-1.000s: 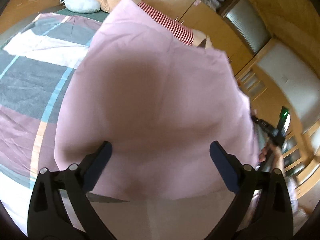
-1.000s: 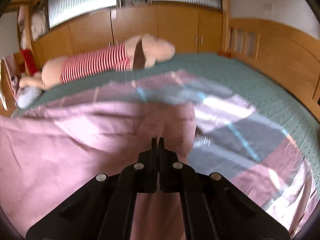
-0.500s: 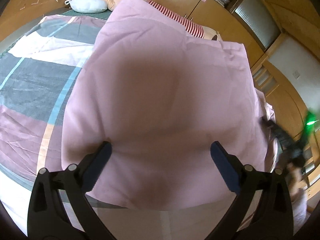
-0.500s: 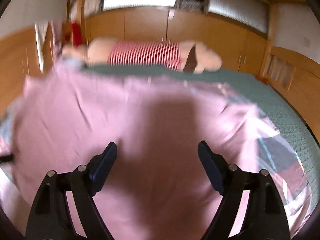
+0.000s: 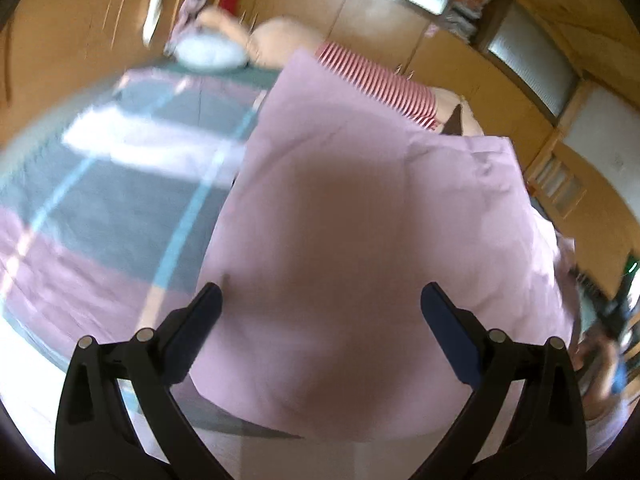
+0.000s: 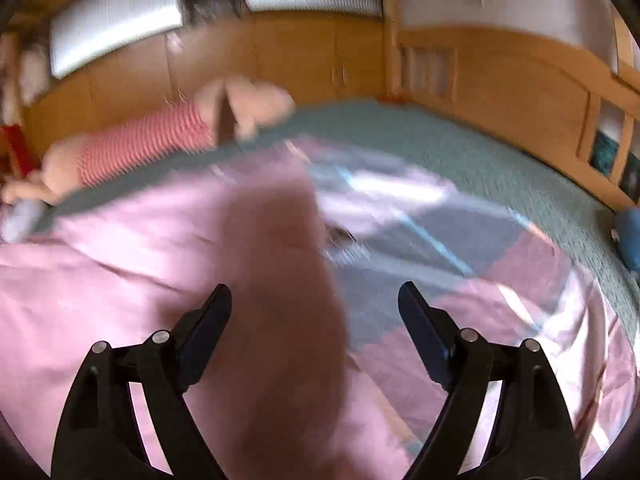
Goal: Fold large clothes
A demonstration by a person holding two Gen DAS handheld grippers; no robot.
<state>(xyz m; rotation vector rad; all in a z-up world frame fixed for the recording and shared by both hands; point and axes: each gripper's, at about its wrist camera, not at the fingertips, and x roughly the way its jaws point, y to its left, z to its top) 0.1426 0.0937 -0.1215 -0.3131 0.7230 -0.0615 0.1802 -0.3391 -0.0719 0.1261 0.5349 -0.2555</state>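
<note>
A large plain pink cloth (image 5: 360, 220) lies folded over on the bed, on top of a patchwork sheet (image 5: 100, 200) of grey, pink and white squares with pale blue lines. My left gripper (image 5: 320, 294) hovers open above the near part of the pink cloth, with nothing between its fingers. In the right wrist view the pink cloth (image 6: 140, 260) fills the left half, and its edge runs under my right gripper (image 6: 315, 291). That gripper is open too and holds nothing. The patchwork sheet (image 6: 460, 248) shows to its right.
A plush toy in a red-striped top (image 6: 140, 144) lies along the far side of the bed on a green bedspread (image 6: 480, 152). A wooden headboard (image 6: 500, 80) and cupboards stand behind. A blue object (image 6: 630, 236) rests at the right edge. A white cushion (image 5: 208, 52) sits far left.
My right gripper was shut on the pink cloth a second ago; it opened and let go. The cloth settled flat on the bed. Both views have tilted up slightly.
</note>
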